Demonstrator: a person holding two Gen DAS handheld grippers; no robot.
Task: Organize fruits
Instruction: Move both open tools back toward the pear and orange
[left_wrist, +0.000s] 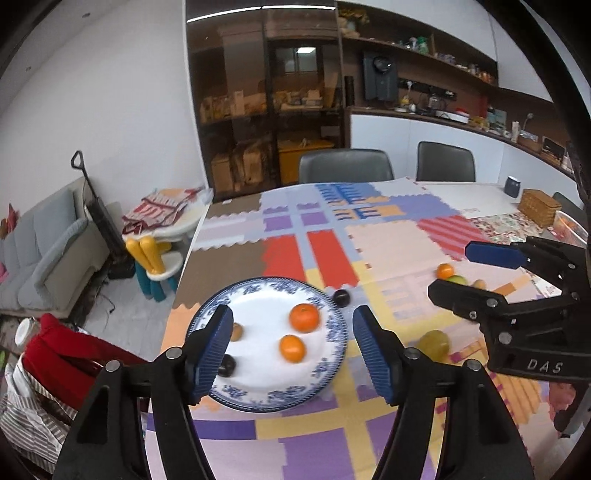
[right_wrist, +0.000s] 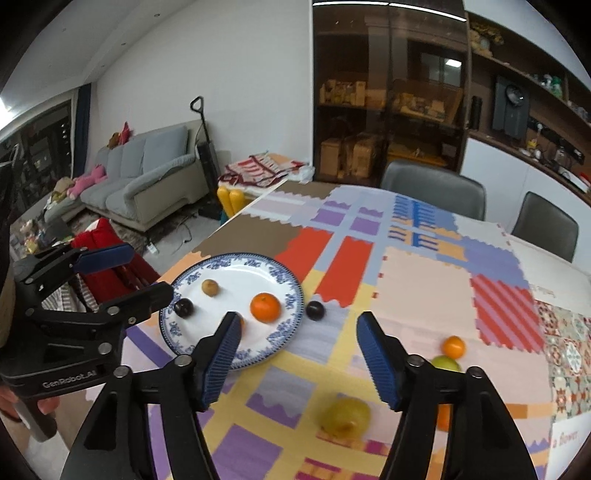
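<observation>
A blue-and-white plate (left_wrist: 332, 325) (right_wrist: 192, 277) holds two oranges (left_wrist: 304, 317) (left_wrist: 292, 348), a small brown fruit (right_wrist: 209, 287) and a dark plum (right_wrist: 183, 307). Another dark plum (left_wrist: 341, 297) (right_wrist: 315, 311) lies just off the plate's right rim. A yellow-green fruit (left_wrist: 433, 344) (right_wrist: 345, 415) lies on the cloth to the right. A small orange (right_wrist: 453, 346) and a green fruit (right_wrist: 446, 363) lie further right. My left gripper (left_wrist: 291, 350) is open and empty above the plate. My right gripper (right_wrist: 297, 356) is open and empty above the cloth.
The table carries a patchwork cloth (left_wrist: 332, 424). A wicker box (left_wrist: 539, 206) and a dark mug (left_wrist: 512, 185) stand at the far right. Two grey chairs (left_wrist: 345, 166) stand behind the table. A red bag (left_wrist: 66, 354) sits at the left edge.
</observation>
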